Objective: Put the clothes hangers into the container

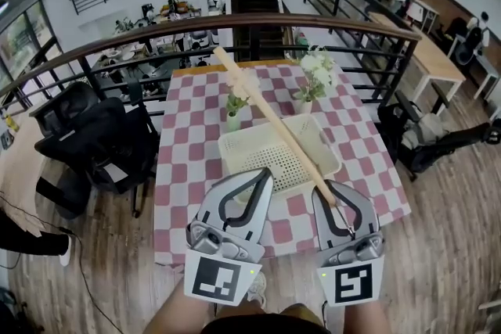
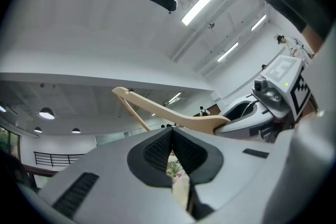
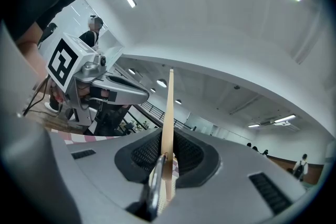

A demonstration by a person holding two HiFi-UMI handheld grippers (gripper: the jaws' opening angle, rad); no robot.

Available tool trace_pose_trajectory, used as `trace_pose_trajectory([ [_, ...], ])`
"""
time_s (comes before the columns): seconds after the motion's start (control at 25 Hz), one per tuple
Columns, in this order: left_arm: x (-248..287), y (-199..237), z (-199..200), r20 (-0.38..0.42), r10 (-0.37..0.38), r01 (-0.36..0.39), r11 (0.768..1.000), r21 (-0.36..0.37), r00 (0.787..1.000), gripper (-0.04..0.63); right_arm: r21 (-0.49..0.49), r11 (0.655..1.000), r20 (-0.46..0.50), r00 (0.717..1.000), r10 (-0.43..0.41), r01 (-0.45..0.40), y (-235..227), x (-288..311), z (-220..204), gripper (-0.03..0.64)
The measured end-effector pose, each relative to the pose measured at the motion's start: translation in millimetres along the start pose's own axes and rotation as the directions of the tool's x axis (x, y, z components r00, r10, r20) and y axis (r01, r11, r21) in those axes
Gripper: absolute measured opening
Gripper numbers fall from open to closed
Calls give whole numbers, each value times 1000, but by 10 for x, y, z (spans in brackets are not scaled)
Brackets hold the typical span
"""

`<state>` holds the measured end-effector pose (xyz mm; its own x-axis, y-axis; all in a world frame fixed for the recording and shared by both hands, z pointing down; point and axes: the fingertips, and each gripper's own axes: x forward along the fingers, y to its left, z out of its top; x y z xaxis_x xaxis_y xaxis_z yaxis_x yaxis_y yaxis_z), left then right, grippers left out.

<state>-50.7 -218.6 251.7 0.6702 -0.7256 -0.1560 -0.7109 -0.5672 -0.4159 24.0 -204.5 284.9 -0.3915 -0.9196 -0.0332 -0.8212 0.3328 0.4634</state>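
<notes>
Hanger crosses basket between flower vases.

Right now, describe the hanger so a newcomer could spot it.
Find the pink-and-white checked table; a cream perforated container sits at its middle. Slanting above it is the hanger, a long pale wooden piece, near end clamped in the right gripper. Unlike the flower vases nearby, it is held in the air, not standing on the table.
</notes>
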Motion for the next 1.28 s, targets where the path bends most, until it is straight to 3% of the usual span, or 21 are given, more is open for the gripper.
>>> trace_pose_trajectory([
  [0.6,202,20,-56,26,-43,44,999,-15,999,8,-37,999,-29,999,-22,21,-96,136,-79,67],
  [1.28,286,266,-221,31,-15,17,999,-47,999,8,-64,998,-53,999,-13,10,-72,385,-117,67],
])
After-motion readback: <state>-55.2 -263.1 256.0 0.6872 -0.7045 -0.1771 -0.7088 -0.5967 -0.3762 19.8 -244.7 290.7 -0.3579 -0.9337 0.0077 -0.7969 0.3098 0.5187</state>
